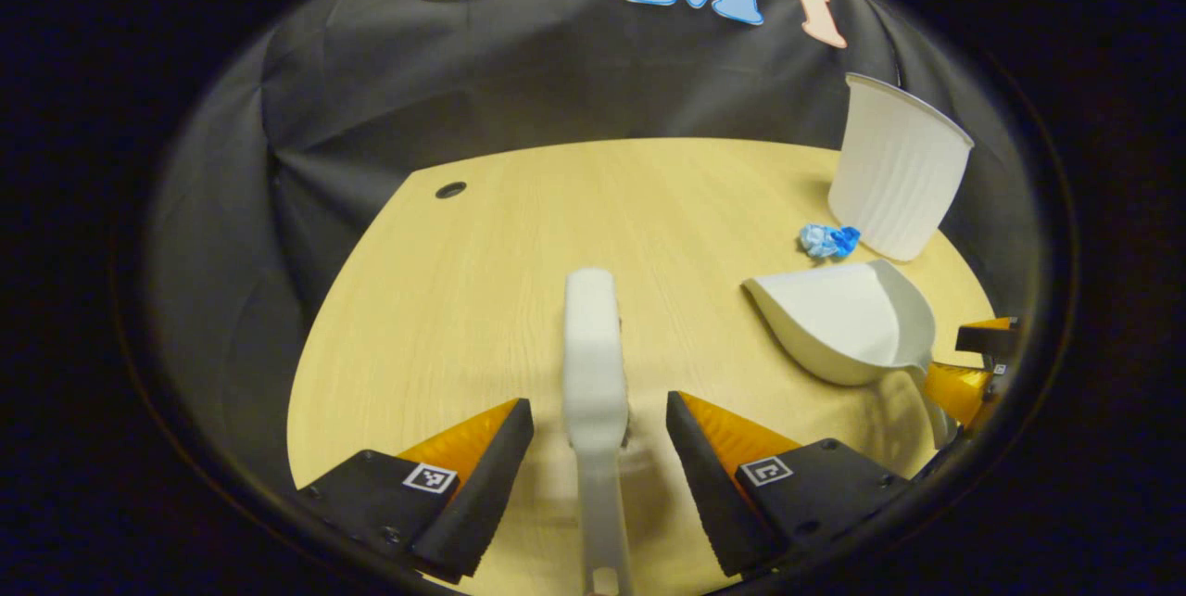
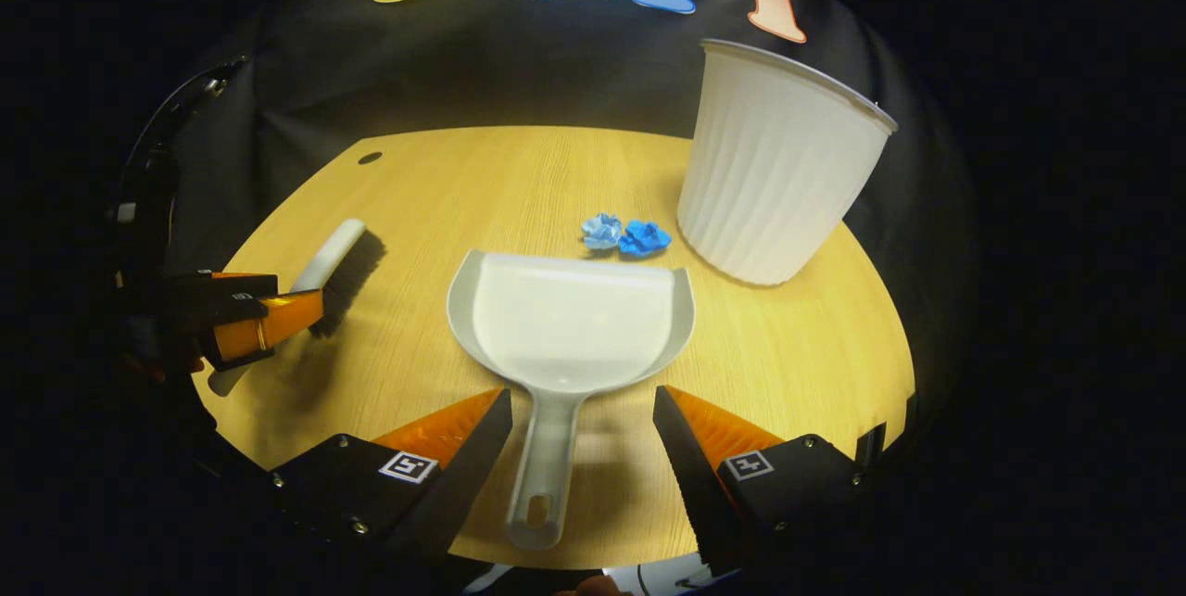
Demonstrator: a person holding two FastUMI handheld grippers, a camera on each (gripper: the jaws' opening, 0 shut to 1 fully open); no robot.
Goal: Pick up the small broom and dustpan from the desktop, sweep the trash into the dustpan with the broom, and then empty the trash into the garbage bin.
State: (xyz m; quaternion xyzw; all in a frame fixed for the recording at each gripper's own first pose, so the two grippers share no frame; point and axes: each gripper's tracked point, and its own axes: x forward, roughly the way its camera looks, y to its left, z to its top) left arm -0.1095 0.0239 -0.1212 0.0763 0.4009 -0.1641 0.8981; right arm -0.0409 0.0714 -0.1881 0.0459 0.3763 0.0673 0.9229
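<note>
A small white broom [image 1: 593, 364] lies on the wooden desktop [image 1: 463, 299], its handle running back between the spread fingers of my left gripper [image 1: 599, 403], which is open and not pressing on it. The white dustpan [image 2: 570, 318] lies flat, mouth toward the crumpled blue trash [image 2: 625, 234]. Its handle sits between the fingers of my right gripper [image 2: 582, 394], also open. The ribbed white garbage bin [image 2: 774, 165] stands upright just right of the trash. In the right gripper view the broom [image 2: 338, 267] shows dark bristles, with the left gripper [image 2: 269, 313] around its handle.
The dustpan [image 1: 848, 323], trash [image 1: 827, 240] and bin [image 1: 897, 168] are at the right of the left gripper view, with the right gripper [image 1: 973, 364] at the edge. A cable hole [image 1: 450, 190] sits at the table's far left. Black cloth backs the table.
</note>
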